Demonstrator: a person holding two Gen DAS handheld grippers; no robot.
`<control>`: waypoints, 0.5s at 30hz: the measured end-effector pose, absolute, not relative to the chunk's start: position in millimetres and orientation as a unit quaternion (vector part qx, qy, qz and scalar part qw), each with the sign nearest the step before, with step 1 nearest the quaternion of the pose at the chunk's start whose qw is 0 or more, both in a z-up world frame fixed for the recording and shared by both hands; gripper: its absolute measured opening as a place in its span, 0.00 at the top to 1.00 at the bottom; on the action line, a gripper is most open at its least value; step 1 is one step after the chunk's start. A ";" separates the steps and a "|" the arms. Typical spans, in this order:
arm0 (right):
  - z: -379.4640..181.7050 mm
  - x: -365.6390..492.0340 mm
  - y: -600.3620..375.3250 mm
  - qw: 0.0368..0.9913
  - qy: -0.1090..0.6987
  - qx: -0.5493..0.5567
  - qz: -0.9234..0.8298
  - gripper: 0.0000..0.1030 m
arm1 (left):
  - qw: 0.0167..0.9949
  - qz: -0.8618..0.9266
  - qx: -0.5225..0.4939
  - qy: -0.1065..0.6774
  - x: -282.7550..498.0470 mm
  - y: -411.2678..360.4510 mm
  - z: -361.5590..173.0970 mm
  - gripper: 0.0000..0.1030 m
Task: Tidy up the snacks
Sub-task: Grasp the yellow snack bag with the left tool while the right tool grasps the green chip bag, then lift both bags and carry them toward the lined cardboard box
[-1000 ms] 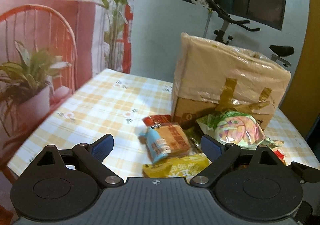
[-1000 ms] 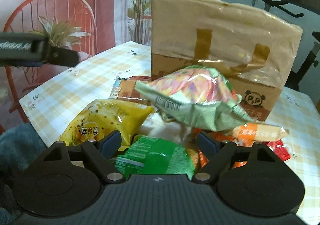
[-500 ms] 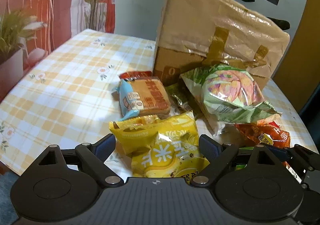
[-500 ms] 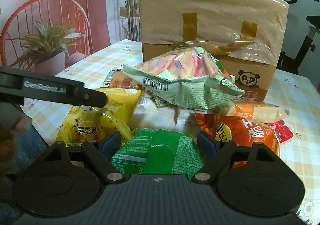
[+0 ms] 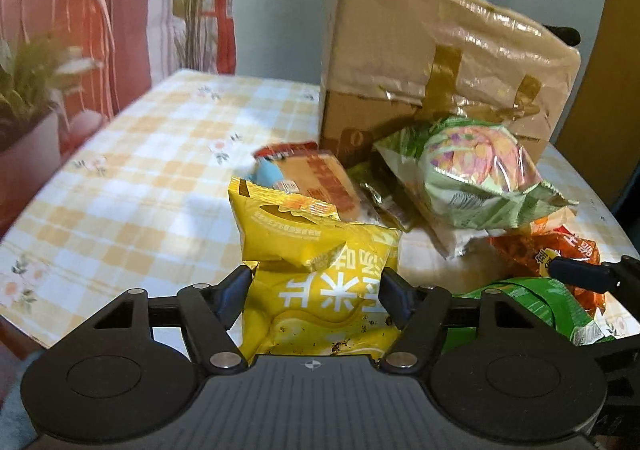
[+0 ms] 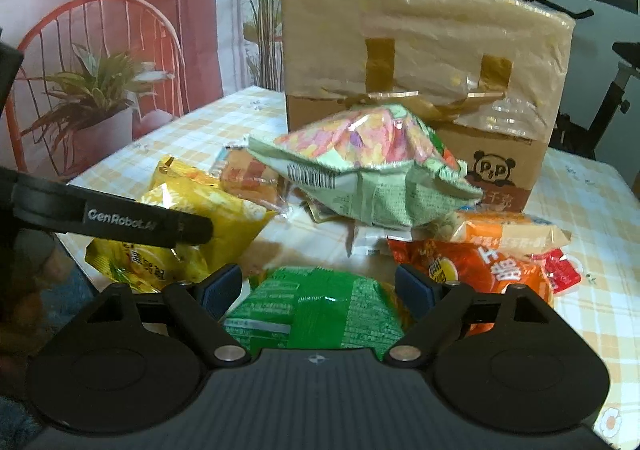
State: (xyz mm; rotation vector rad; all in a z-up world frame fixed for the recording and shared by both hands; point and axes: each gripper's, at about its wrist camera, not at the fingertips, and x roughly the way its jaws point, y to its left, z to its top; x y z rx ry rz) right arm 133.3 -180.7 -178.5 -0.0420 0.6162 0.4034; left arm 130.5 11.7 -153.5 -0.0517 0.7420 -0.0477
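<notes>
Left wrist view: your left gripper (image 5: 316, 286) is closing around the yellow bag (image 5: 316, 270), both pads at its sides. Squeeze gently and lift straight. Your right gripper (image 6: 318, 288) stands released over the green bag (image 6: 316, 306).

A potted plant (image 6: 92, 102) stands beside the checked table (image 5: 132, 186), before a red chair (image 6: 96, 30).

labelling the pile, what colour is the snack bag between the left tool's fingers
Yellow bag with white lettering, seen best in the left wrist view.
</notes>
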 end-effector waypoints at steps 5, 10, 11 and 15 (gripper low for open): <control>-171.7 127.5 -183.3 0.935 0.297 -0.019 0.196 0.15 | 0.936 -0.008 -0.010 0.353 128.3 11.0 -148.1 0.30; -169.9 126.9 -190.9 0.930 0.315 0.001 0.189 0.16 | 0.934 -0.003 -0.009 0.357 128.5 12.3 -149.6 0.30; -170.7 127.9 -192.3 0.928 0.322 0.006 0.186 0.16 | 0.934 -0.003 -0.009 0.357 128.3 12.6 -149.8 0.30; -173.6 130.9 -194.8 0.919 0.342 0.024 0.194 0.21 | 0.934 -0.005 -0.013 0.357 127.5 14.0 -150.0 0.30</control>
